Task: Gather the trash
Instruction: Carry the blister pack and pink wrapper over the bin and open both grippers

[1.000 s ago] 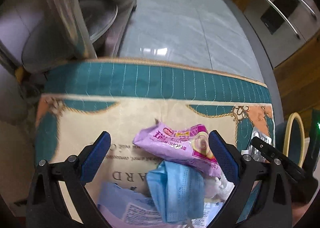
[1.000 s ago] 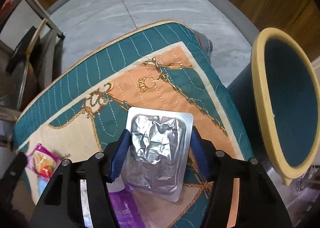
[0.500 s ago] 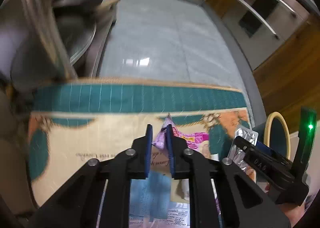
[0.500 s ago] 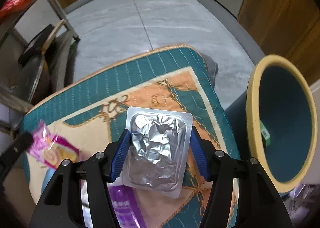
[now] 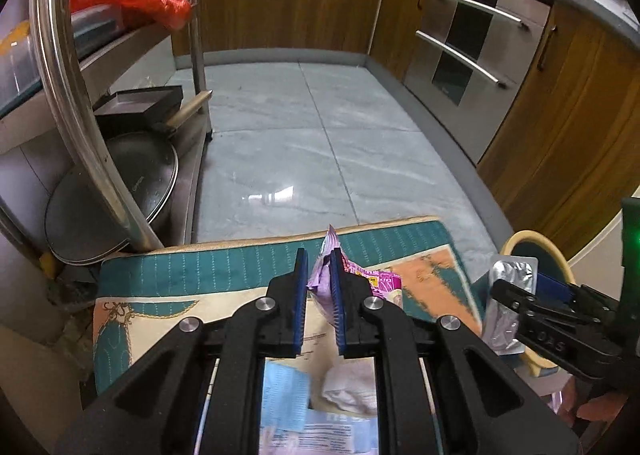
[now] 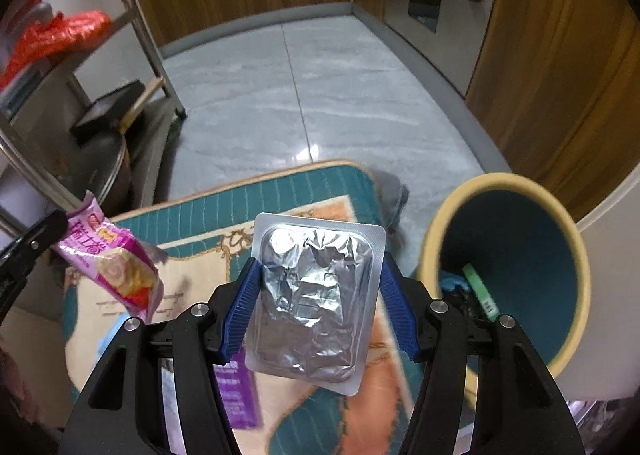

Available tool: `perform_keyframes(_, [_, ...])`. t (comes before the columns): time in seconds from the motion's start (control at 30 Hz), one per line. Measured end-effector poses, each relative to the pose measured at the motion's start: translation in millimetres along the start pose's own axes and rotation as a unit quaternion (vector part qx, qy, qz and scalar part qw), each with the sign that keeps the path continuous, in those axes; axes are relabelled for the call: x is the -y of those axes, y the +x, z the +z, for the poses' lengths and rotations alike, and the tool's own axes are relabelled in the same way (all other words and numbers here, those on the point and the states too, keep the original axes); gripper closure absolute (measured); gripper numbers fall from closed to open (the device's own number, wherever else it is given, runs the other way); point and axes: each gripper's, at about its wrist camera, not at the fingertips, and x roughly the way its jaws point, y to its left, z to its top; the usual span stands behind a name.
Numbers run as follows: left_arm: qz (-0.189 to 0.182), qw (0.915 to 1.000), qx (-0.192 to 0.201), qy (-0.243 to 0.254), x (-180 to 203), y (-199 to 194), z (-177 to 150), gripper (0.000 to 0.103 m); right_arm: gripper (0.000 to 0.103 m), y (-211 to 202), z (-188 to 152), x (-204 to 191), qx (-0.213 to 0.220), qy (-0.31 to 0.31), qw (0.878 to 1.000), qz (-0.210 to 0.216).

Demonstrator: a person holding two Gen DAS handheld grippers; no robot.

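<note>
Floor (image 5: 304, 127): grey marbled tiles are stretching from the near mat to the far wooden cabinets, and are reflecting a light.
Mat (image 5: 200, 271): a quilted teal, cream and orange mat is lying on the near floor, beside the metal rack (image 5: 192, 27) on the left.
On the mat: a light blue face mask (image 5: 284, 395), a crumpled white tissue (image 5: 348, 387) and a purple printed packet (image 6: 236, 395) are lying at its near end.
Bin (image 6: 560, 343): a cream-rimmed teal bin is standing on the floor just right of the mat.
Grey cloth (image 6: 394, 193): is lying at the mat's far right corner.
</note>
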Motion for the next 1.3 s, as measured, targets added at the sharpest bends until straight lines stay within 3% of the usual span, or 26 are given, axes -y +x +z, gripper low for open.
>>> perform_keyframes(0.2, [-0.007, 0.9962, 0.051, 0.069, 43.7, -24.6, 4.1, 0.092, 0.042, -35.9, 3.3, 38.4, 0.040, 0.002, 0.999, -0.009])
perform_keyframes(0.43, [-0.063, 0.9883, 0.072, 0.118, 105.2, -30.8, -1.2, 0.092, 0.042, -63.3, 12.3, 98.4, 0.082, 0.006, 0.995, -0.057])
perform_keyframes(0.73, [-0.153, 0.9582, 0.102, 0.220, 201.8, -33.0, -28.1, 0.092, 0.042, -61.1, 2.9, 178.6, 0.057, 0.050, 0.994, -0.083])
perform_keyframes(0.87, [-0.179, 0.9515, 0.093, 0.232, 228.9, -26.2, -38.5, 0.092, 0.042, -60.7, -4.9, 201.0, 0.047, 0.065, 0.993, -0.088])
perform_keyframes(1.03, [-0.196, 0.9512, 0.062, 0.230, 248.1, -6.5, -50.8, 0.092, 0.041, -56.4, -16.9, 223.2, 0.029, 0.071, 0.993, -0.093])
perform_keyframes(1.3, [-0.184, 0.9508, 0.024, 0.248, 267.9, 29.4, -66.5, 0.092, 0.041, -39.9, -28.8, 230.9, -0.008, 0.074, 0.994, -0.081])
